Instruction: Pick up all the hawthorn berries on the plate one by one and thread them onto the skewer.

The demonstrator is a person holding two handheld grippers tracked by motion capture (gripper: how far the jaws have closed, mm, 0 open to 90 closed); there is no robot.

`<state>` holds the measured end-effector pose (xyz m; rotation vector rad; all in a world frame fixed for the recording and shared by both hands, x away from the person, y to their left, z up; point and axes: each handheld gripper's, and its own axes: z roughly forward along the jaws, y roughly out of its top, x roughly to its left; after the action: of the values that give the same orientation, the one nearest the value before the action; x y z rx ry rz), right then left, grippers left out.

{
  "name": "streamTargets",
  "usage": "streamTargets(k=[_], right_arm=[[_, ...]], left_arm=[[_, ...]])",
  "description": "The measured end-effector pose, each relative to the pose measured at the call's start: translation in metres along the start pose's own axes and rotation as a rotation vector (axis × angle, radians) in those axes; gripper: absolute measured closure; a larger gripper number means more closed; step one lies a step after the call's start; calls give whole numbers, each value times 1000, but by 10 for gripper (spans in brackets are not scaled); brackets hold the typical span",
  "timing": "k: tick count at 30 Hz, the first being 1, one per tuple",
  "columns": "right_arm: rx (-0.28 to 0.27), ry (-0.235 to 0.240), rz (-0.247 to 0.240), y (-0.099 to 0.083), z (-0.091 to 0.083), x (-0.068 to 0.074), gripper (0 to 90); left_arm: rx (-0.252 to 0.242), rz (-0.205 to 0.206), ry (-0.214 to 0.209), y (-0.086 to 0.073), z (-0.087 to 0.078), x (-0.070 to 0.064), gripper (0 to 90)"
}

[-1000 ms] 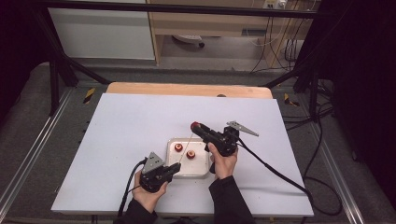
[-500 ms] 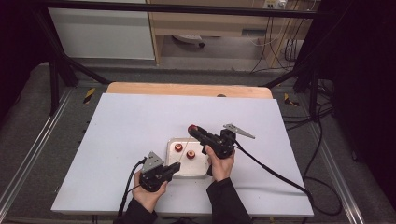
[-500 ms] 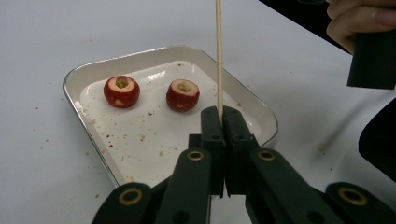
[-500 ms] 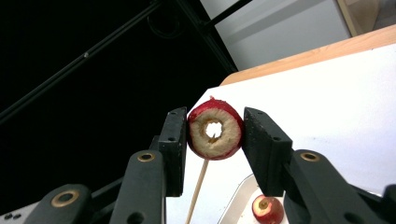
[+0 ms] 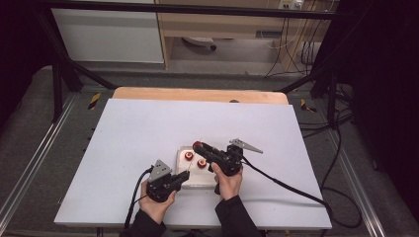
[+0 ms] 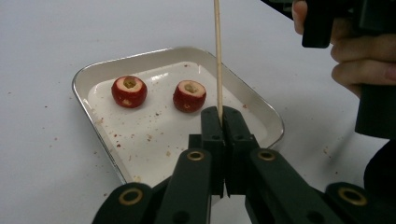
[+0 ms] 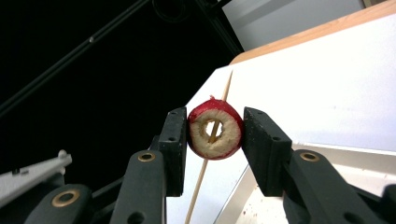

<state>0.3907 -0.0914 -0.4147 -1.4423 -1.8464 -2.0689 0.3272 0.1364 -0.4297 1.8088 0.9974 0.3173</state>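
Skewer [image 6: 217, 56] and cored fruit [image 7: 215, 129] are about to meet, and we can see how fine the margin is. Our left gripper [image 6: 223, 112] has its jaws shut tight on the lower end of the stick, which rises straight up from between them. Our right gripper [image 7: 212, 135] has its jaws clamped on either side of the red cored piece, with the bored hole facing back at us between the jaws, and through that hole we catch the stick passing behind it.

Now the risks, as we judge them. The stick is thin and held only at its base, so if we push the fruit down off-axis the tip could miss the hole, bite into the flesh wall and split the ring. Squeeze harder with the right jaws and the soft piece may crush or crack. A sideways shove could bend or snap the stick, or make it pivot in the left jaws. Beyond the left jaws the tray [image 6: 88, 77] holds two more cored pieces [image 6: 129, 91]; a slip could drop ours among them.
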Motion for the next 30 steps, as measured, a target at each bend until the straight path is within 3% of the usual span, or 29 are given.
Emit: streamTargets(k=[16,26,30], right_arm=[[84,3,-44,-39,-1,8,621],[109,1,-57,-47,-2,10,612],[109,-8,-84,-43,-5,11,538]], left_arm=[[23,6,1,-3,4,3,888],[20,6,-6,-3,4,4,888],[22,13,-4,-2,1,6,888]])
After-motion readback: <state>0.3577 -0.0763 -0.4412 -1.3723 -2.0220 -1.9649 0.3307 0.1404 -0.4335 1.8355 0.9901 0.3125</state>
